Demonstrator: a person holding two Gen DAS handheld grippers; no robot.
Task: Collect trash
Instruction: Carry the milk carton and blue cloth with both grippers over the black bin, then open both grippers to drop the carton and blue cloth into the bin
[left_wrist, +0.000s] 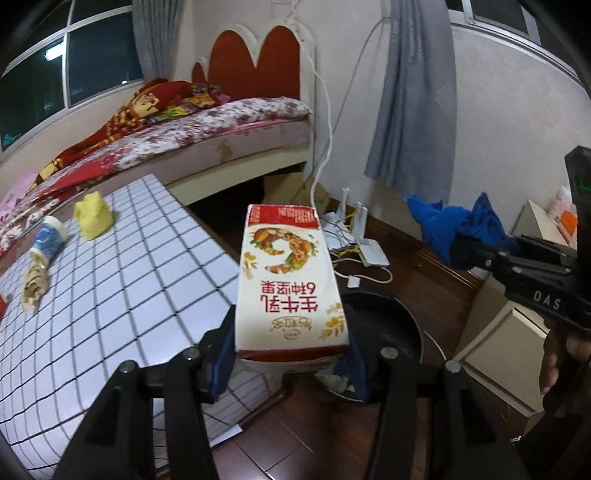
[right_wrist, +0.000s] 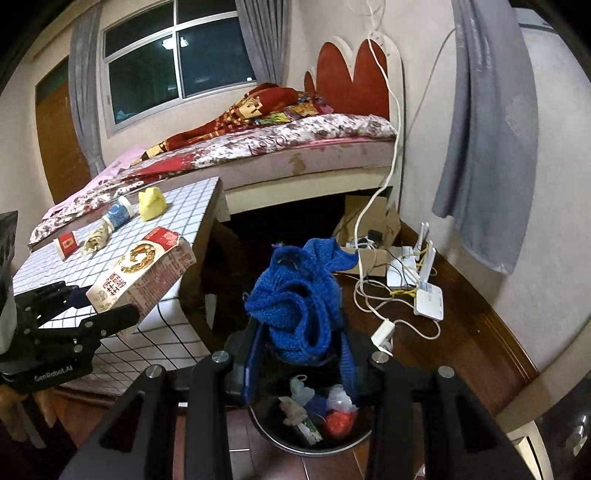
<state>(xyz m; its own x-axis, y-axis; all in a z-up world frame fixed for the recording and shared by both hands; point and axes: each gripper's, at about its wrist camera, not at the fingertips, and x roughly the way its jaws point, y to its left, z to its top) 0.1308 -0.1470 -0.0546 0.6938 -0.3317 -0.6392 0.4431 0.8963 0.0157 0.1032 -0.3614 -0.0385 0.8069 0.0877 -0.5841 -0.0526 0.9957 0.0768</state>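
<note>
My left gripper (left_wrist: 291, 363) is shut on a red and white milk carton (left_wrist: 290, 280), held in the air past the table's right edge; the carton also shows in the right wrist view (right_wrist: 142, 271). My right gripper (right_wrist: 301, 360) is shut on a blue knitted cloth (right_wrist: 301, 299) and holds it just above a black trash bin (right_wrist: 280, 439) that has several scraps inside. In the left wrist view the bin (left_wrist: 391, 317) lies just right of and below the carton. The blue cloth (left_wrist: 458, 229) shows at the right.
A checkered table (left_wrist: 122, 280) holds a yellow wad (left_wrist: 92, 216), a blue paper cup (left_wrist: 48, 242), a crumpled wrapper (left_wrist: 33, 286) and a small red box (right_wrist: 66, 245). Behind stands a bed (left_wrist: 221, 147). Routers and cables (right_wrist: 417, 284) lie on the wooden floor.
</note>
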